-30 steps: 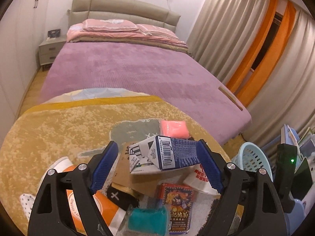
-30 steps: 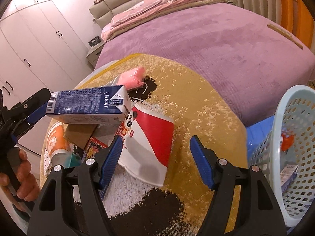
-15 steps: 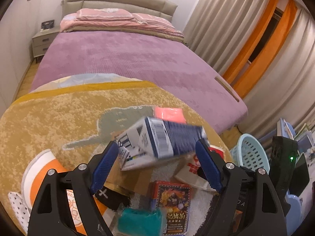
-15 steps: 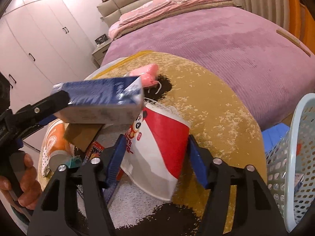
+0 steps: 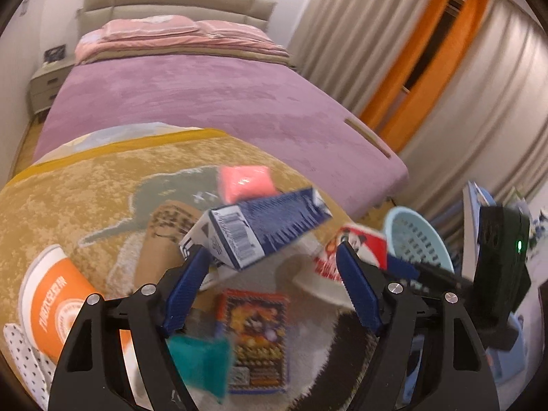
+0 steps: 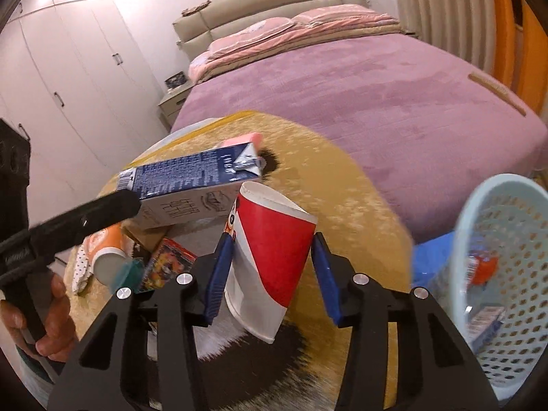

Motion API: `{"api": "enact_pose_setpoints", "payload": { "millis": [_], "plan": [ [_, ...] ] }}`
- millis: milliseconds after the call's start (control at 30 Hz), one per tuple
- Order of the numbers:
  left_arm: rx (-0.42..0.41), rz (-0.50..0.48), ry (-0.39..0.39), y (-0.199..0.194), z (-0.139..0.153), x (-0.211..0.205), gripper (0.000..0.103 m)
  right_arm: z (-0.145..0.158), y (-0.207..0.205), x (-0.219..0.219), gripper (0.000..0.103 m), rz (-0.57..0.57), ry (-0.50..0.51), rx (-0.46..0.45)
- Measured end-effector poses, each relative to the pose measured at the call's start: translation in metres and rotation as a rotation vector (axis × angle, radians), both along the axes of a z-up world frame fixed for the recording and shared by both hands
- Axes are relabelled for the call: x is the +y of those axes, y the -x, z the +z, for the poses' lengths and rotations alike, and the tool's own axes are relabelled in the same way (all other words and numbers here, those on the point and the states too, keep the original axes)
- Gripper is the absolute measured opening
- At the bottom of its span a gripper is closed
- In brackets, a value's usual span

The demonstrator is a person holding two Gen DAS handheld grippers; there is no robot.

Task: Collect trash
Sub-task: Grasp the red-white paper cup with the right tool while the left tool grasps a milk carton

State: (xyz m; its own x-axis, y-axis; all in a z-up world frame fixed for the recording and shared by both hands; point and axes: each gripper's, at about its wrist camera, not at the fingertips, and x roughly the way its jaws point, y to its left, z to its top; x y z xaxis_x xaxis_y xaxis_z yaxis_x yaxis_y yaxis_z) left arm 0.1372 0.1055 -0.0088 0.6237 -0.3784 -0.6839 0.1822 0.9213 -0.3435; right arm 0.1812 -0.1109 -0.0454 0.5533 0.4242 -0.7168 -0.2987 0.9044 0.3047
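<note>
A blue and white milk carton (image 5: pixel 255 227) is in the air just beyond my left gripper (image 5: pixel 274 267), tilted; the jaws are wide apart and only the left pad is near it. It also shows in the right wrist view (image 6: pixel 191 185). My right gripper (image 6: pixel 272 267) is closed on a red and white paper cup (image 6: pixel 270 250), both pads against its sides, above the yellow rug (image 6: pixel 342 185). A light blue basket (image 6: pixel 510 274) with some trash inside stands to the right.
On the rug lie an orange cup (image 5: pixel 51 304), a pink packet (image 5: pixel 245 183), a picture-printed box (image 5: pixel 255 332), a teal wrapper (image 5: pixel 200 363) and brown cardboard (image 5: pixel 157 246). A purple bed (image 5: pixel 205 102) lies behind, curtains to the right.
The left gripper's jaws opened off the carton, which tilted and swung right toward the basket. The right gripper closed on the red and white cup and lifted it.
</note>
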Motion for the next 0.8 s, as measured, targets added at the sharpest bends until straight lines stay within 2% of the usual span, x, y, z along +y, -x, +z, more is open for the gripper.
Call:
{"api": "enact_pose_setpoints", "payload": {
  "millis": [167,267,400,500,567,633,767,800],
  "plan": [
    [0.009,-0.088,0.002,0.010,-0.002,-0.022,0.074,0.007,0.007,-0.025,0.044,-0.042,0.002,-0.008],
    [0.005,-0.179,0.016,0.019,-0.002,-0.040,0.074,0.008,0.007,-0.036,0.044,-0.059,-0.003,0.001],
    [0.020,-0.258,-0.021,0.025,-0.006,-0.054,0.074,0.005,0.007,-0.048,0.044,-0.075,-0.020,0.016],
    [0.016,-0.239,-0.075,0.028,-0.009,-0.055,0.075,0.003,0.007,-0.054,0.044,-0.081,-0.030,0.017],
    [0.023,-0.186,-0.102,0.023,-0.010,-0.051,0.075,0.003,0.008,-0.055,0.044,-0.079,-0.039,0.020],
    [0.028,-0.162,-0.107,0.017,-0.010,-0.053,0.075,0.002,0.007,-0.057,0.044,-0.080,-0.039,0.022],
    [0.023,-0.180,-0.147,0.006,-0.012,-0.071,0.075,0.003,0.010,-0.061,0.044,-0.092,-0.032,0.018],
    [0.039,-0.180,-0.158,0.001,-0.016,-0.077,0.075,0.005,0.013,-0.064,0.044,-0.115,-0.001,0.008]
  ]
}}
